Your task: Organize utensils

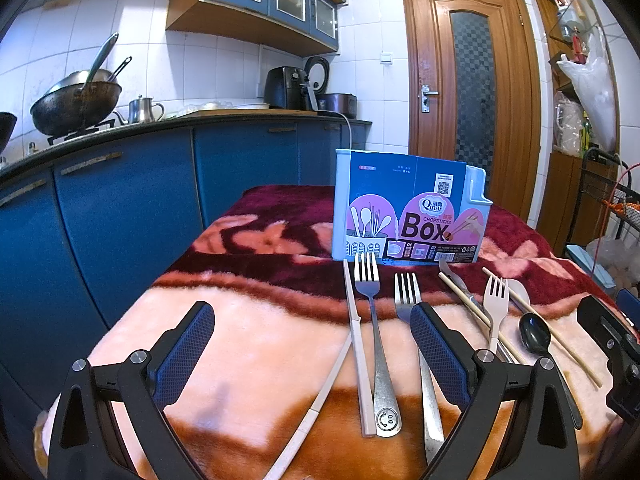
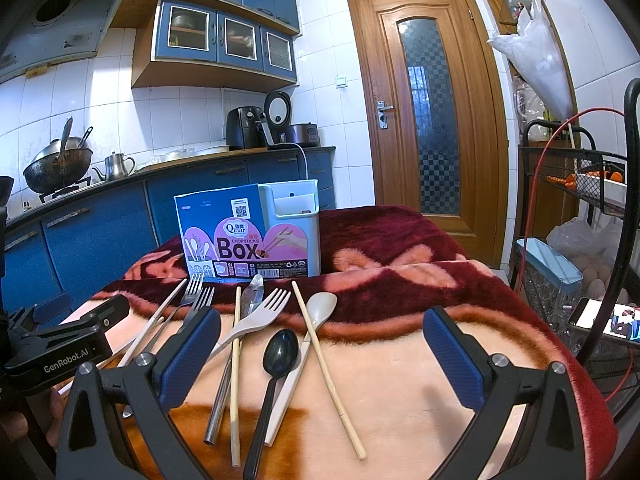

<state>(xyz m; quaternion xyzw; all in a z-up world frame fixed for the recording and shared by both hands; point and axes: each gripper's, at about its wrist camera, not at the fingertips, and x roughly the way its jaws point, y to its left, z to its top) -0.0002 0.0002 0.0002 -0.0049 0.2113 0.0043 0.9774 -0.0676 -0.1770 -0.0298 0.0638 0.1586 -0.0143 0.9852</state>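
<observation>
- I am looking along both grippers at a table covered by a plush red and peach blanket [image 1: 248, 344]; a kitchen counter and wooden door lie beyond.
- My left gripper [image 1: 312, 360] has its fingers spread wide, holding nothing. My right gripper [image 2: 322, 356] is likewise spread and empty.
- The utensils lie loose on the blanket, handles toward me: a steel fork [image 1: 376, 344] with a smiley face on its handle, a pale chopstick [image 1: 357, 344] touching its left side, a beige plastic fork [image 2: 256, 318], a black spoon [image 2: 276, 368], a beige spoon [image 2: 316, 314] and bamboo chopsticks [image 2: 326, 364].
- Behind them stands the pale blue chopsticks box [image 2: 292, 220], still in its printed card sleeve.
- I judge the steel fork stiff, heavier and slippery; I would pinch it mid-handle.
- The chopsticks look light and likely to roll; the soft pile may let fingertips get under them.
</observation>
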